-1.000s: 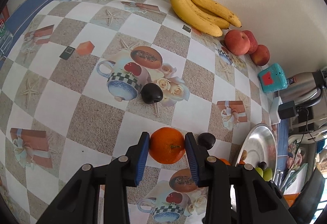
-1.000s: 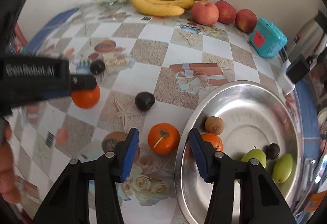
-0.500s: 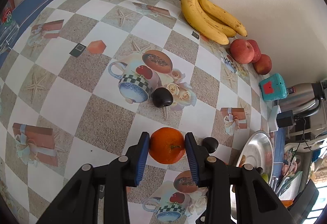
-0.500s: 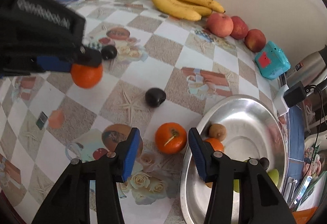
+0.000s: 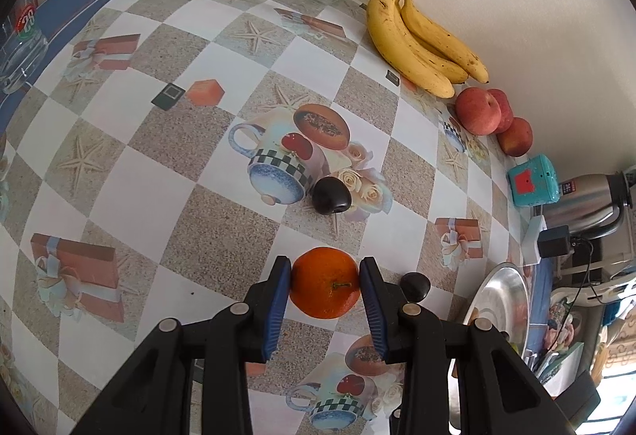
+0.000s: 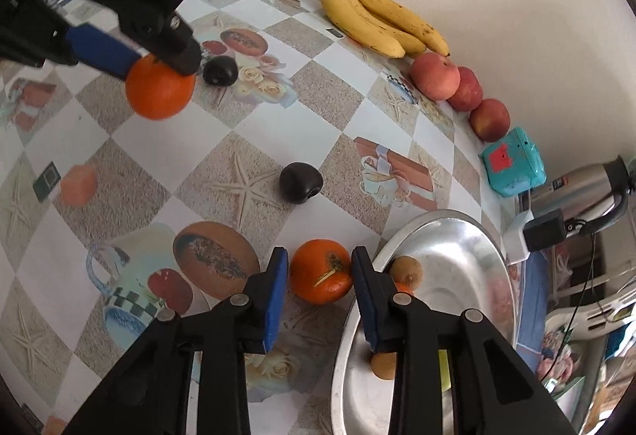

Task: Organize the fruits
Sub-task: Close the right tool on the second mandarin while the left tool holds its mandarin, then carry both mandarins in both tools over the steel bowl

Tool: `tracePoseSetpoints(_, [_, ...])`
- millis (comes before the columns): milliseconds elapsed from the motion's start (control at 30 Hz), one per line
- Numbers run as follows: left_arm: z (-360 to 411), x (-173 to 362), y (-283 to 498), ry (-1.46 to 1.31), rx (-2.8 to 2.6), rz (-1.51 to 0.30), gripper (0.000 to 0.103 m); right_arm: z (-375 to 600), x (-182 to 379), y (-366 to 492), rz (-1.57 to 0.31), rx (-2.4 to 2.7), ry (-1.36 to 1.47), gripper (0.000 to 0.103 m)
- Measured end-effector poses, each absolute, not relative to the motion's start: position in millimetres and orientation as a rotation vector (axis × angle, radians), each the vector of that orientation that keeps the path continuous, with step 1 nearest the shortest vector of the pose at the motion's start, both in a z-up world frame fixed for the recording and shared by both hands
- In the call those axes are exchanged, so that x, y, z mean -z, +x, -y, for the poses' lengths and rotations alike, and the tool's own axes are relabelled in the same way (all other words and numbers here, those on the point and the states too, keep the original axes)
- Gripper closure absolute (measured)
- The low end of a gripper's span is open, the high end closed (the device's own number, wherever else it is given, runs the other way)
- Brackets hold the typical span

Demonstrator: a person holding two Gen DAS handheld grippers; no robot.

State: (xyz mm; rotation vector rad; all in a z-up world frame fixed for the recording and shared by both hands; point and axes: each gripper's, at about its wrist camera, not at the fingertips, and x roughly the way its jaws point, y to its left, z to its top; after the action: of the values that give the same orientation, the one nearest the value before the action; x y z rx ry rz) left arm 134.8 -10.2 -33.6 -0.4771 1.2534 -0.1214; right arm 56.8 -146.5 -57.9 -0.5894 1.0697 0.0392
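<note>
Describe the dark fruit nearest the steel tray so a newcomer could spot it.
Start at the steel tray in the right wrist view. Left of its rim, past the orange, one dark plum lies on a starfish square. The other plum lies farther off, beside printed roses.

Beside your work area, a teal box (image 6: 512, 163) sits against the wall, a steel thermos (image 6: 588, 188) lying just beyond it on the patterned tablecloth (image 5: 119, 173).

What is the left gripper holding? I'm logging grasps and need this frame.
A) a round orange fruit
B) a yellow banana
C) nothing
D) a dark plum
A: the left gripper has its blue pads pressed against both sides of the round orange fruit, which appears lifted off the tablecloth in the right wrist view.
</note>
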Motion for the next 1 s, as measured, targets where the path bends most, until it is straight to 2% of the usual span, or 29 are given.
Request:
tracePoseSetpoints(300, [6.8, 33.2, 134.7, -0.48, 0.113, -1.251, 0.065, 150.5, 45.8, 56.5, -1.055, -0.085, -0.499, 0.072])
tracePoseSetpoints(600, [10.4, 31.5, 134.1, -0.459, 0.114, -1.249, 0.065, 163.2, 17.9, 57.5, -1.012, -0.145, -0.288, 0.072])
tracePoseSetpoints(1000, [70.7, 22.5, 124.8, -0.335, 0.243, -1.264, 0.065, 248.4, -10.6, 61.3, -0.966, 0.064, -0.077, 0.072])
